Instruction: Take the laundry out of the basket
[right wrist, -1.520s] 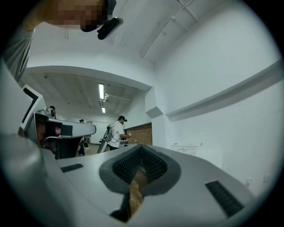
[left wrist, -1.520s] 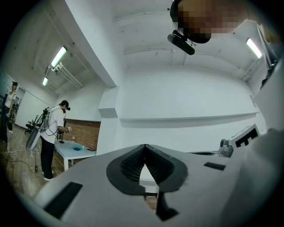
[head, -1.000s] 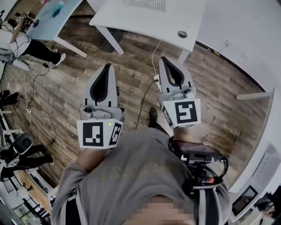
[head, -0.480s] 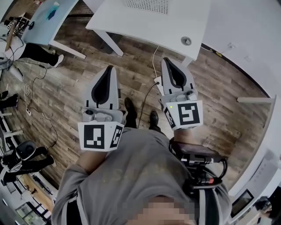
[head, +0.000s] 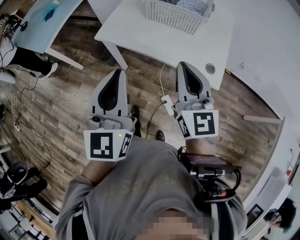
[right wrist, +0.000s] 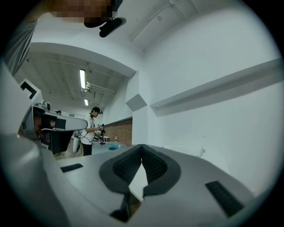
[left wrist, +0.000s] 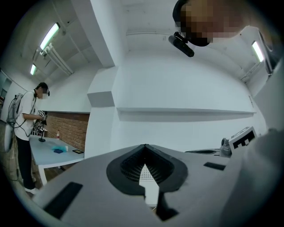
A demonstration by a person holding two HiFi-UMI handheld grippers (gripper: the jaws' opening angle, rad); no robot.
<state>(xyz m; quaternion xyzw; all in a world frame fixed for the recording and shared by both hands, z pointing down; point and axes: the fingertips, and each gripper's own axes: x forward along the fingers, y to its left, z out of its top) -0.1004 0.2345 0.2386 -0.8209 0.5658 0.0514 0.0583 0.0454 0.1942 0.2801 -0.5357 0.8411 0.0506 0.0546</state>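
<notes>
The left gripper point(head: 116, 75) and the right gripper point(head: 186, 66) are both held in front of the person's body, side by side and apart from each other, above the wooden floor point(head: 70, 98). In each gripper view the two jaws are pressed together at their tips and there is nothing between them. Both grippers are therefore clenched and hold nothing.

The white basket point(head: 174, 18) stands on the white counter point(head: 136, 29) at the top edge of the head view, ahead of the grippers and well apart from them. The laundry point(head: 193, 5) is inside the basket; only a small part of light cloth shows over its rim.

On the floor between the grippers lies a white power strip point(head: 167, 104) with a cable. In the left gripper view another person point(left wrist: 27, 128) stands at a light blue table point(left wrist: 49, 153), far to the left.
</notes>
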